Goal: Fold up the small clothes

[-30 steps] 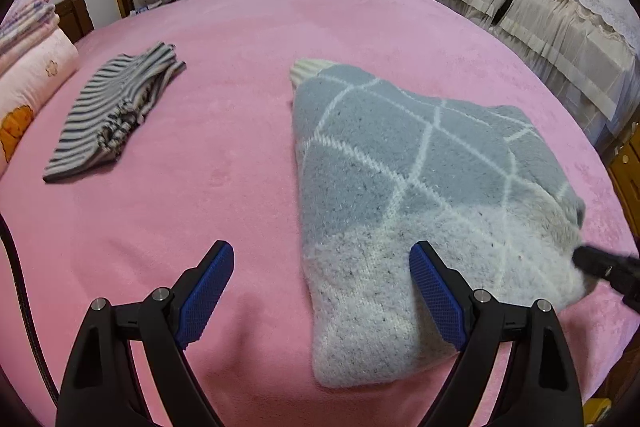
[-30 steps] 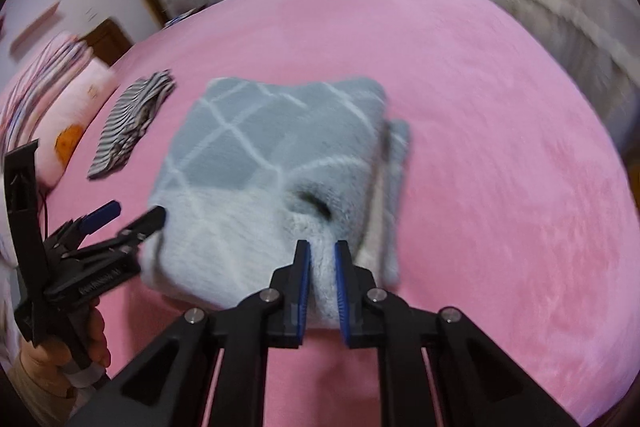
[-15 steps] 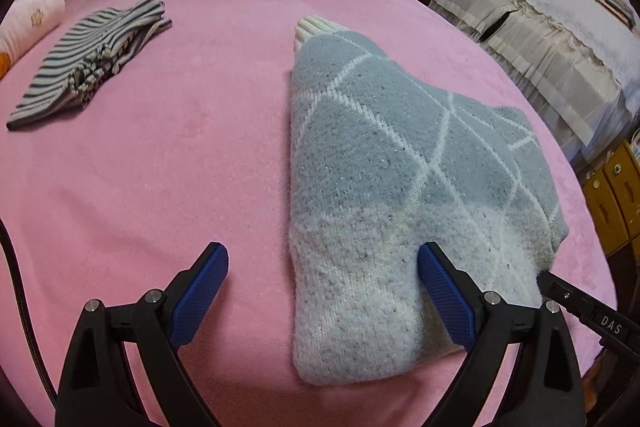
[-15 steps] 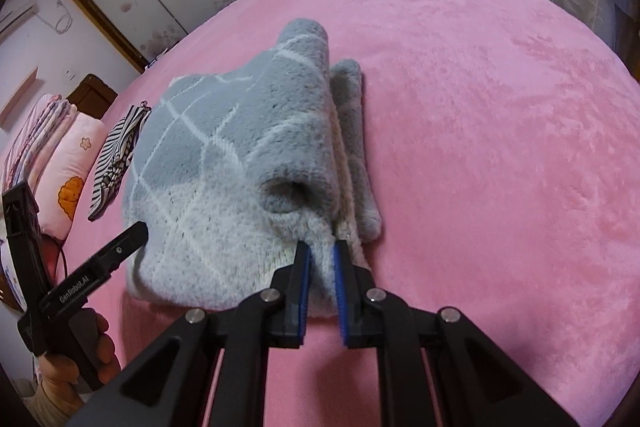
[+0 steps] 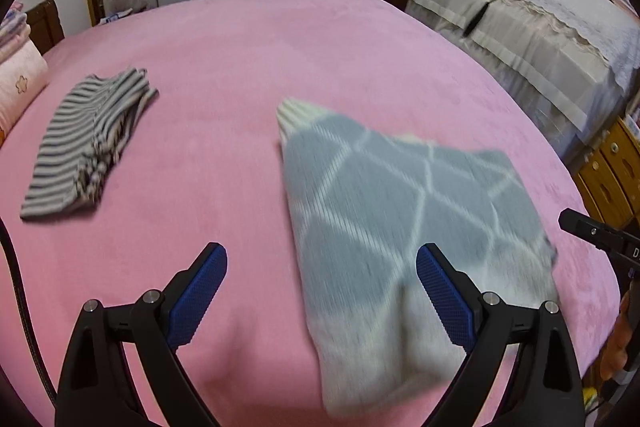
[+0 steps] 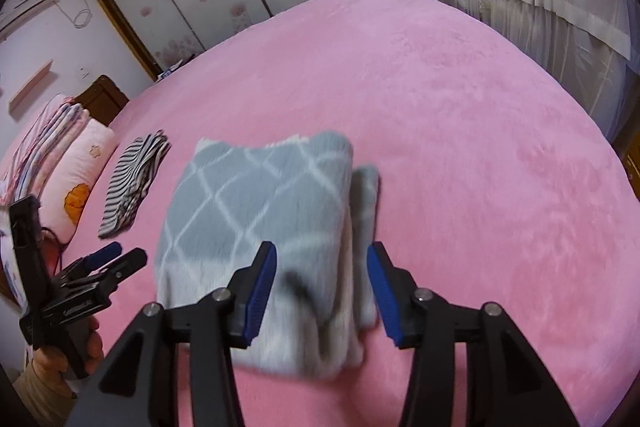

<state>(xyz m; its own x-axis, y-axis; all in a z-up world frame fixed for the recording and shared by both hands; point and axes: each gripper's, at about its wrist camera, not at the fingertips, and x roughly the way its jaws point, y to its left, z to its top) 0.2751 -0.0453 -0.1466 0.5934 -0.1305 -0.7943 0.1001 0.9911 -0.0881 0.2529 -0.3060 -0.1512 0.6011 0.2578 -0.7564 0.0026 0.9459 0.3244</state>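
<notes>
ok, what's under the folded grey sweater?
The grey sweater lies on the pink blanket; a lower folded layer sticks out along its right edge. Anything else beneath is covered.

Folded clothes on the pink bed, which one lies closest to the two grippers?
The grey knitted sweater with white diamond lines, lying just ahead of both grippers. The black-and-white striped garment lies farther off, toward the pillows.

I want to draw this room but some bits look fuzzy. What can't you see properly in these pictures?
- Sweater: smeared by motion blur in both views, so its knit and folded edges are unclear.
- Dark mark on its near edge: right view, too blurred to identify.
- Striped clothes: small and far in the right view; the kind of garment is unclear.
- Pillow: cut off by the left view's edge.
</notes>
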